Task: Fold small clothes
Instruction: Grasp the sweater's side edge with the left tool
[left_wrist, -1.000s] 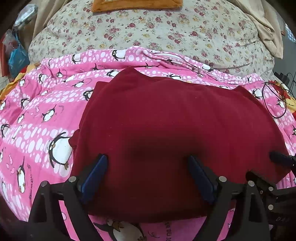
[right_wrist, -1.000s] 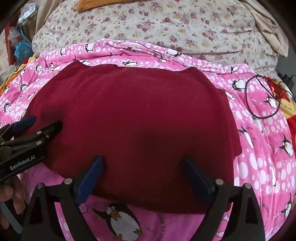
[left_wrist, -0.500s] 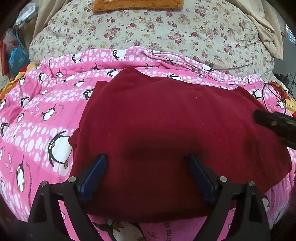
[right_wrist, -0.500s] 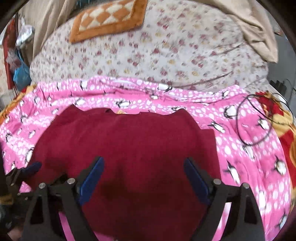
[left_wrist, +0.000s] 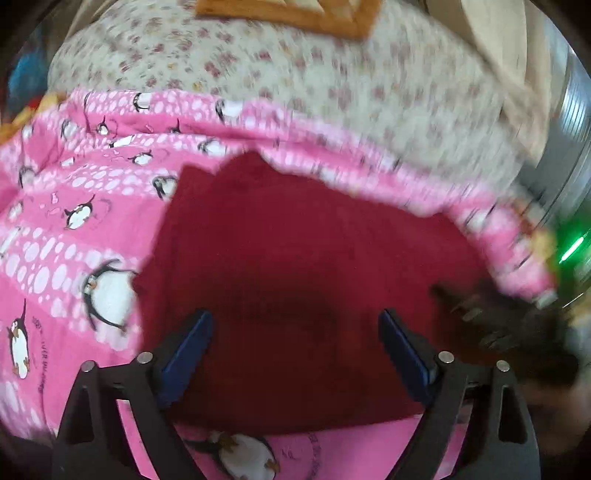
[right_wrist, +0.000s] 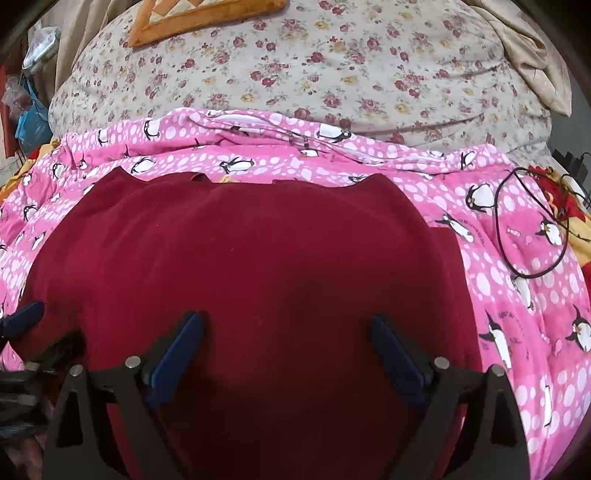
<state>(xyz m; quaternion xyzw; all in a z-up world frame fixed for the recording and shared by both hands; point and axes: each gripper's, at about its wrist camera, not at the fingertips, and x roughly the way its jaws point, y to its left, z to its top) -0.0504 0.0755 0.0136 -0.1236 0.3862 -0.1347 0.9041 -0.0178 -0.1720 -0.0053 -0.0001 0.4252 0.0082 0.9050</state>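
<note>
A dark red garment (right_wrist: 258, 266) lies flat on a pink penguin-print blanket (right_wrist: 517, 295). It also shows in the blurred left wrist view (left_wrist: 295, 258). My left gripper (left_wrist: 295, 325) is open and empty above the garment's near left part. My right gripper (right_wrist: 286, 328) is open and empty above the garment's near middle. The left gripper's blue tip (right_wrist: 22, 319) shows at the left edge of the right wrist view. The right gripper shows as a dark blur (left_wrist: 498, 325) at the right of the left wrist view.
A floral quilt (right_wrist: 332, 66) is heaped behind the blanket, with an orange cushion (right_wrist: 207, 14) on top. A black cable loop (right_wrist: 532, 229) lies on the blanket to the right. Bags (right_wrist: 29, 122) sit at far left.
The left wrist view has swung and blurred, so the left gripper is moving. The right gripper rose, then came back down over the garment. Both stay open.
</note>
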